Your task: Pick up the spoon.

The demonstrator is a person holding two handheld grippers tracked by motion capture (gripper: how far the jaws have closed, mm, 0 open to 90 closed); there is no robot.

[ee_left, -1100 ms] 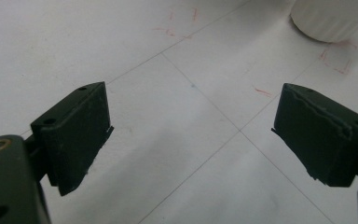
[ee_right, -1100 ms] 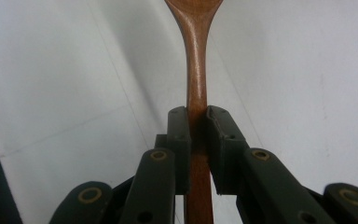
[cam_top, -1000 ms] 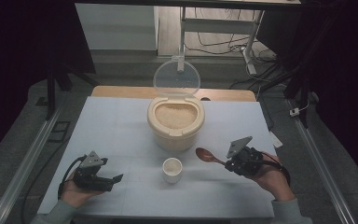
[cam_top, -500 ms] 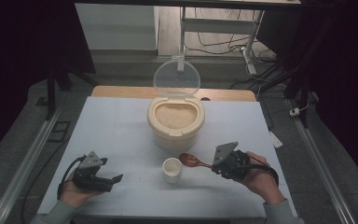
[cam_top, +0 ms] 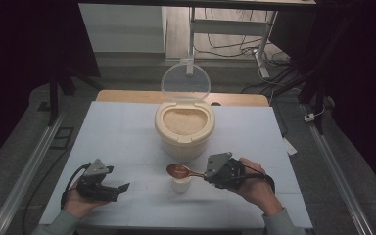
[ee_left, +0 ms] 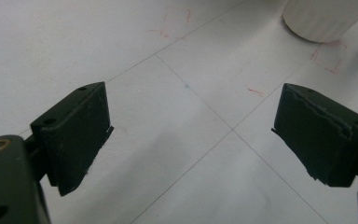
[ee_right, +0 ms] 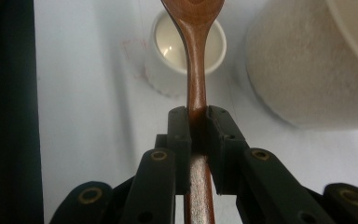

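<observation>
A brown wooden spoon [cam_top: 182, 171] is clamped by its handle in my right gripper [cam_top: 206, 175], and its bowl hangs over a small white cup [cam_top: 180, 184] on the table. In the right gripper view the spoon [ee_right: 196, 56] runs up between the pressed pads [ee_right: 182, 128], with the cup [ee_right: 186, 46] under its bowl. A cream rice container [cam_top: 184, 128] stands behind the cup, its clear lid [cam_top: 185, 82] raised and pale grain inside. My left gripper [cam_top: 122, 188] rests at the front left, open with nothing between its fingertips [ee_left: 74, 135]; the cup's base [ee_left: 324, 18] is at that view's top right.
The white table sheet [cam_top: 112, 132] carries thin grid lines and faint red marks [ee_left: 256, 91]. A wooden table edge [cam_top: 127, 96] runs behind it. Metal rails [cam_top: 24, 181] flank both sides, and cables [cam_top: 225, 49] lie on the floor beyond.
My right gripper has carried the spoon leftward, from right of the cup to where its bowl hangs over the cup. The left gripper has stayed put.
</observation>
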